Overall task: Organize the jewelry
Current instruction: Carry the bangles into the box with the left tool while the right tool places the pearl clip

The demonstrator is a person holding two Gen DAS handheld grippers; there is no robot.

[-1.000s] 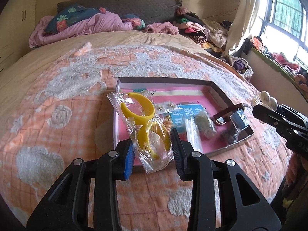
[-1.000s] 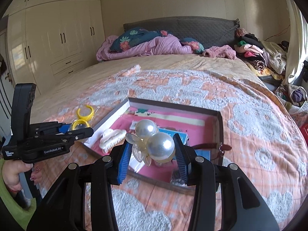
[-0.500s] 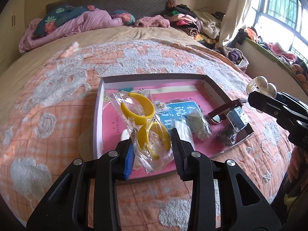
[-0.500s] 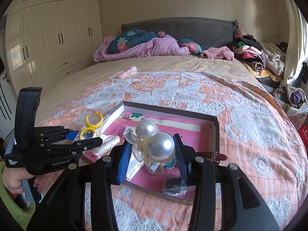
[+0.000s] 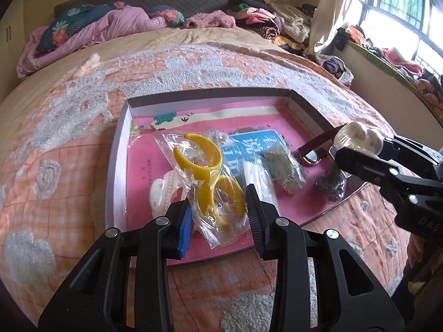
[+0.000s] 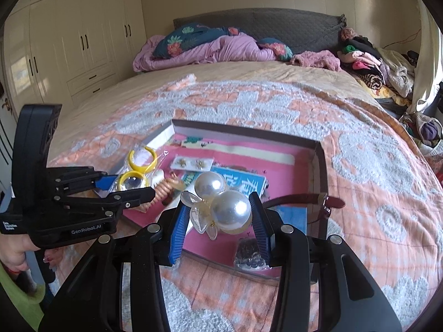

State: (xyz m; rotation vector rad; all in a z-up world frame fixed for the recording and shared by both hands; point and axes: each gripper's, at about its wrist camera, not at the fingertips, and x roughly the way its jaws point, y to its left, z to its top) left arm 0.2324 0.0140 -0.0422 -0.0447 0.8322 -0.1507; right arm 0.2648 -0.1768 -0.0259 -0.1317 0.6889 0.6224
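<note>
Both tools are carrying jewelry over the shallow box [image 5: 121,144] sitting on the bed [image 5: 69,127]. Left tool [image 5: 218,210] is pinching a clear bag of yellow bangles [image 5: 206,171], fingers closed on the bag's lower part, the rest sticking up above the pink box floor. Right tool [image 6: 218,215] is pinching a pearl hair clip [image 6: 221,202] – two big pearls with clear petal pieces – above the near half of the box.

Already lying in the box: a white claw clip [image 5: 159,191], a small bag of earrings [image 5: 282,166], a dark beaded piece in a bag [image 5: 329,185] and a brown-strapped watch [image 6: 310,200] leaning on the right wall.

Doing it well, as I judge it – the left should be lowering the bag toward the bare pink area at the box's left, beside the claw clip, not on top of it, and only opening once the bag is touching the floor, since the slick plastic is likely sliding otherwise. The right should be waiting or aiming for the free spot near the blue card [image 6: 241,182], keeping the tools from colliding. Setting the pearls down gently; the petals look fragile.
</note>
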